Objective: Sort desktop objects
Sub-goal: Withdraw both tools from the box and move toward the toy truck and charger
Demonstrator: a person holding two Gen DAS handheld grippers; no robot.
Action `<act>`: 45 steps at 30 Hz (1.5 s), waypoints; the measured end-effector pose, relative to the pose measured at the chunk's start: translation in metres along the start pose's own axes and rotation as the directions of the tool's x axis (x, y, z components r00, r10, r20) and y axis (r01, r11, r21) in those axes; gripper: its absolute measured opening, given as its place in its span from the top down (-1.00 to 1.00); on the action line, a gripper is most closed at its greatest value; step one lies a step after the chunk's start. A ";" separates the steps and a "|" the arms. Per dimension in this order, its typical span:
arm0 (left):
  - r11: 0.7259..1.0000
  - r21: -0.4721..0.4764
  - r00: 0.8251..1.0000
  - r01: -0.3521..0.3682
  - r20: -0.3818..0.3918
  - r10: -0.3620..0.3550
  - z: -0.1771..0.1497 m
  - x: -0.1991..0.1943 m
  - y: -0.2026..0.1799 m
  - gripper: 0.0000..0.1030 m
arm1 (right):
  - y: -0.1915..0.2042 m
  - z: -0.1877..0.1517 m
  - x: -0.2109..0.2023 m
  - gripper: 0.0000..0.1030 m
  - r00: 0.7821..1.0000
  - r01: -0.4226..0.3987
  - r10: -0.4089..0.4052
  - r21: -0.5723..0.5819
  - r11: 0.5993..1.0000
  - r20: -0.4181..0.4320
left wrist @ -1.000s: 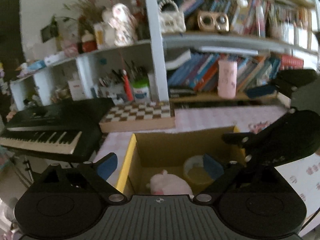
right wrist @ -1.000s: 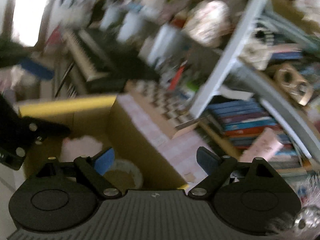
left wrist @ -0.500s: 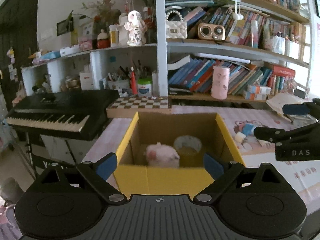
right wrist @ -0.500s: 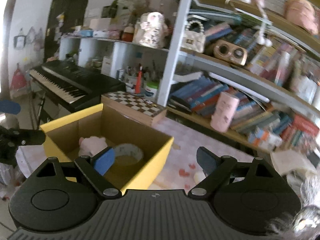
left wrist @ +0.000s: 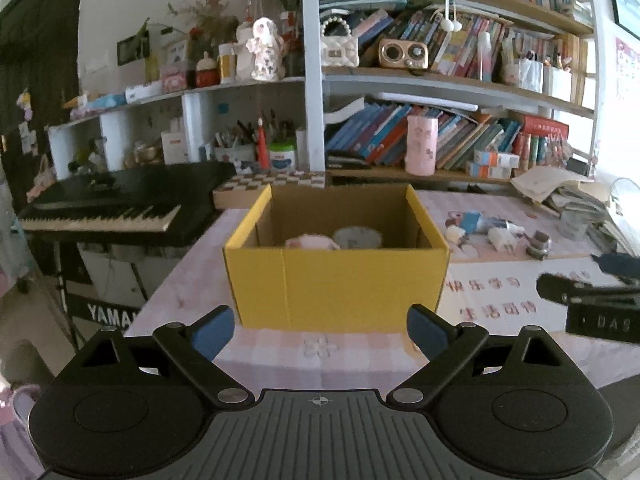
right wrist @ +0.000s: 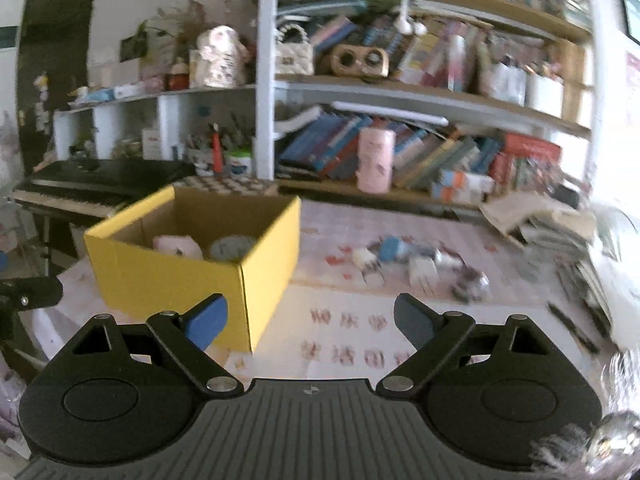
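A yellow cardboard box (left wrist: 336, 280) (right wrist: 176, 276) stands on the pink-patterned desk, holding a pink plush toy (left wrist: 310, 241) (right wrist: 178, 246) and a roll of tape (left wrist: 357, 237) (right wrist: 233, 247). Small loose objects (left wrist: 496, 234) (right wrist: 420, 264) lie to the right of the box. My left gripper (left wrist: 320, 330) is open and empty, a little back from the box's front wall. My right gripper (right wrist: 310, 320) is open and empty too, over the printed mat to the right of the box. In the left wrist view the right gripper (left wrist: 600, 296) shows at the right edge.
A bookshelf (left wrist: 440, 80) runs along the back, with a pink cup (left wrist: 420, 144) and a chessboard (left wrist: 272, 182) in front of it. A black keyboard (left wrist: 112, 208) stands left of the desk. Stacked papers and books (left wrist: 580, 200) lie at the right.
Both grippers have drawn back from above the box toward the desk's near side, still open. The right gripper has rolled level and shifted to the right of the box.
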State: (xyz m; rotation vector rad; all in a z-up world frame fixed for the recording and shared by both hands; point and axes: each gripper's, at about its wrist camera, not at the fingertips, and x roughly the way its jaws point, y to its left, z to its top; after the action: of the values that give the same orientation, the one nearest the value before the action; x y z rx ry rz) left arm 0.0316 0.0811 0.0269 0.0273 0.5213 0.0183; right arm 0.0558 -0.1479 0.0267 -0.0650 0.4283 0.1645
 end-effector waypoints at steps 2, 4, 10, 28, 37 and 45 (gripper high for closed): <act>1.000 -0.010 1.000 0.001 -0.010 -0.001 -0.006 -0.003 -0.003 -0.85 | 0.003 -0.011 -0.007 -0.75 1.000 0.025 -0.025 0.001 1.000 -0.015; 1.000 -0.027 1.000 0.003 -0.020 -0.004 -0.013 -0.005 -0.006 -0.85 | 0.006 -0.021 -0.013 -0.75 0.999 0.043 -0.044 -0.013 0.999 -0.029; 1.000 -0.008 0.998 0.020 -0.055 -0.021 -0.029 -0.006 -0.019 -0.85 | 0.007 -0.046 -0.024 -0.75 0.988 0.120 -0.114 0.054 0.991 -0.103; 0.991 0.069 0.990 0.112 -0.094 -0.106 -0.029 0.013 -0.056 -0.85 | -0.015 -0.060 -0.027 -0.78 0.971 0.180 -0.165 0.078 0.981 -0.174; 0.967 0.126 0.971 0.222 -0.119 -0.208 -0.023 0.031 -0.093 -0.85 | -0.046 -0.060 -0.025 -0.78 0.949 0.262 -0.237 0.102 0.960 -0.209; 0.948 0.147 0.955 0.281 -0.143 -0.260 -0.018 0.047 -0.121 -0.85 | -0.070 -0.063 -0.021 -0.78 0.926 0.322 -0.287 0.115 0.940 -0.246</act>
State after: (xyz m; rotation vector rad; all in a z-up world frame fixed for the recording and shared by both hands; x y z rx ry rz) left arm 0.0644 -0.0382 -0.0155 0.1181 0.6451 -0.2949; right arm 0.0234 -0.2261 -0.0198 0.0024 0.6513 -0.1866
